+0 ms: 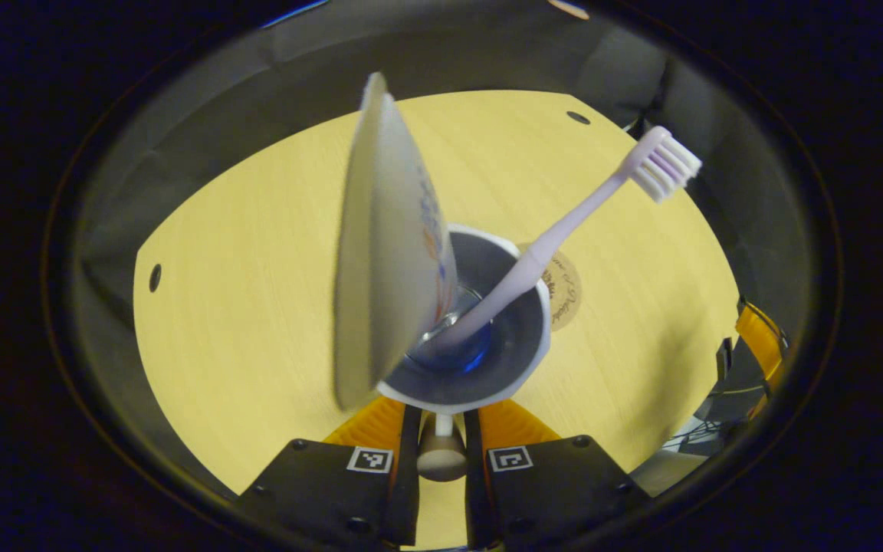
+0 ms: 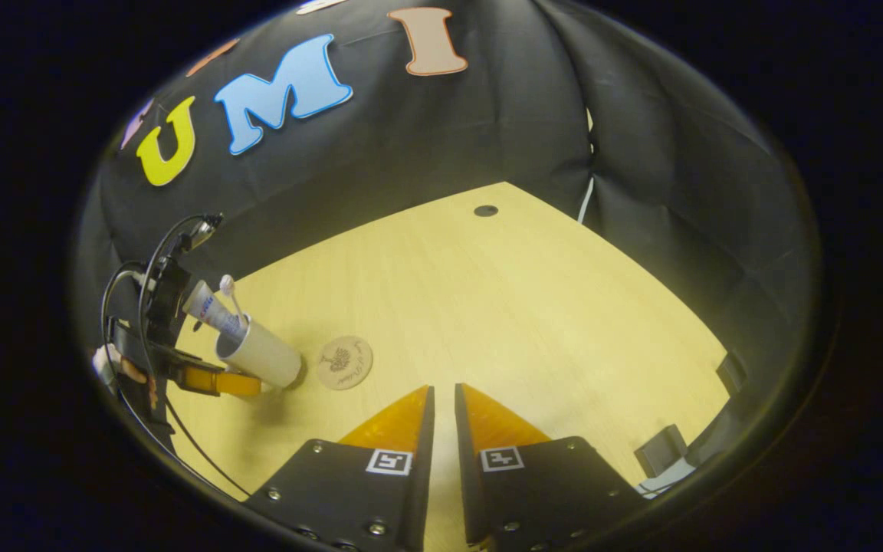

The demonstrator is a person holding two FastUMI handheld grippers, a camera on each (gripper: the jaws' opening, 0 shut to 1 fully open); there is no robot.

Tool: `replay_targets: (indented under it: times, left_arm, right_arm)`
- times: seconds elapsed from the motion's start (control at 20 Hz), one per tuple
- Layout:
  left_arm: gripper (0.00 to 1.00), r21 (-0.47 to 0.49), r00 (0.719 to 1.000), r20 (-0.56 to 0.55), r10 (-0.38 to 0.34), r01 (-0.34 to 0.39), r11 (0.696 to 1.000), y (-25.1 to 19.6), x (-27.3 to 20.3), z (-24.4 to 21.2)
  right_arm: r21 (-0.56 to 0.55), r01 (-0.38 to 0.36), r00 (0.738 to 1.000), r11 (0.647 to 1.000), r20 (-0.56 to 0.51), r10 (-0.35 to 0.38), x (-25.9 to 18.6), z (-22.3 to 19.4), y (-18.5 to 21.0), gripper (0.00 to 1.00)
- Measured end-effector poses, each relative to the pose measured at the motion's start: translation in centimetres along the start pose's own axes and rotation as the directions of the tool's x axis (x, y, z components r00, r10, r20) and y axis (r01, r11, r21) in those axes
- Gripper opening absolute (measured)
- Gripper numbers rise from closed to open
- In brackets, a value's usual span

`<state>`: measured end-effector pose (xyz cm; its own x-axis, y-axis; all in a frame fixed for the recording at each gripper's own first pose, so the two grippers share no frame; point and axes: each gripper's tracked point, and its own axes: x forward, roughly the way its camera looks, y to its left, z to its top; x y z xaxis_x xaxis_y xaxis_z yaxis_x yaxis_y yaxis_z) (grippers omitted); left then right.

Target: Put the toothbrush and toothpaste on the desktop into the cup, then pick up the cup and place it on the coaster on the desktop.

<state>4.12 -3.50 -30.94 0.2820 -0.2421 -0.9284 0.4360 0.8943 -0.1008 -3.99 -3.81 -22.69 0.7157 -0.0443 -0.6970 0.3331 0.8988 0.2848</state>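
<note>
Gripping cup (image 1: 480,360) handle, left claw (image 1: 441,429) beside coaster (image 1: 564,295); right claw (image 2: 441,406) nearly closed, empty, near coaster.

Dim warm light, heavy fisheye distortion

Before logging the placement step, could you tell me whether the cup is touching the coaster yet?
Apart. The right gripper view shows bare desktop between the cup, held by the left gripper, and the coaster.

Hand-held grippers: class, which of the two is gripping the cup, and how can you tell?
The left hand-held gripper: its fingers clamp the cup's handle, with the white cup just ahead. The right hand-held gripper hangs nearly closed above bare desktop.
</note>
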Motion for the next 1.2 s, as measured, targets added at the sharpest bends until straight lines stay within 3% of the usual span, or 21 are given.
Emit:
replay_targets:
  times: [0.5,0.7,0.85,0.95,1.2]
  left_arm:
    - [0.31,0.065,0.997,-0.019,-0.079,0.08,0.995,-7.6,2.6,3.2]
    - [0.3,0.065,0.998,-0.029,-0.049,0.051,0.997,-7.6,3.3,3.3]
    - [0.35,0.088,0.999,-0.007,-0.045,0.046,0.995,-7.8,2.7,3.5]
    - [0.39,0.116,0.999,0.01,-0.034,0.033,0.993,-7.6,1.2,3.4]
    - [0.38,0.123,0.996,0.088,-0.006,-0.005,0.992,-7.7,-2.0,4.7]
  right_arm:
    - [0.036,0.056,0.998,0.998,-0.001,-0.056,-1.3,-0.5,-2.7,0.18]
    - [0.076,0.082,0.997,0.994,-0.008,-0.082,-1.6,-0.7,-4.2,0.18]
    - [0.095,0.089,0.996,0.992,-0.013,-0.088,-1.5,-0.6,-4.8,0.18]
    - [0.1,0.082,0.997,0.992,-0.017,-0.081,-1.4,-0.6,-4.6,0.18]
    - [0.06,0.035,0.999,0.998,-0.001,-0.035,-1.0,0.7,-2.6,0.18]
